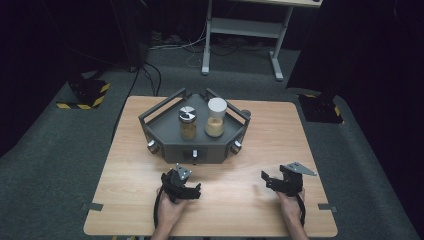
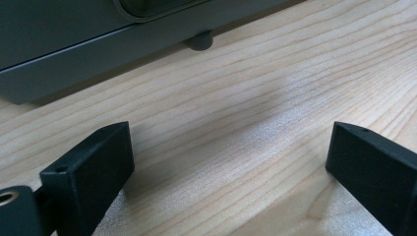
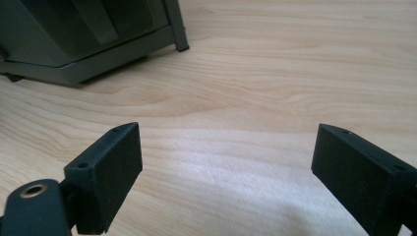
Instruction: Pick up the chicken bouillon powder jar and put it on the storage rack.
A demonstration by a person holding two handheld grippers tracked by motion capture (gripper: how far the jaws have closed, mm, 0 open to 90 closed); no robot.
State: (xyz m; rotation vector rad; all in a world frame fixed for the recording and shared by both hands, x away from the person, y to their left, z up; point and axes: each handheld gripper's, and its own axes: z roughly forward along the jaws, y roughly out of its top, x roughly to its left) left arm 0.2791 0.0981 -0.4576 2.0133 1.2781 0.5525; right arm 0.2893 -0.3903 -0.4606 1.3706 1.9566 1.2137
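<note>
- Surface (image 1: 250, 210) of pale wood is seen from above, with a grey angular tray (image 1: 165, 142) set toward 12 o'clock.
- Two jars are held upright in the tray: a silver-lidded jar (image 1: 188, 123) at 9 o'clock of a white-lidded jar (image 1: 215, 118), just beside it.
- The left hand-held gripper (image 1: 192, 186) is held at 7 o'clock, jaws spread apart with bare wood between them; the tray's base is seen close ahead in its own view.
- The right hand-held gripper (image 1: 266, 179) is held at 5 o'clock, jaws likewise parted and empty, well apart from the tray.
</note>
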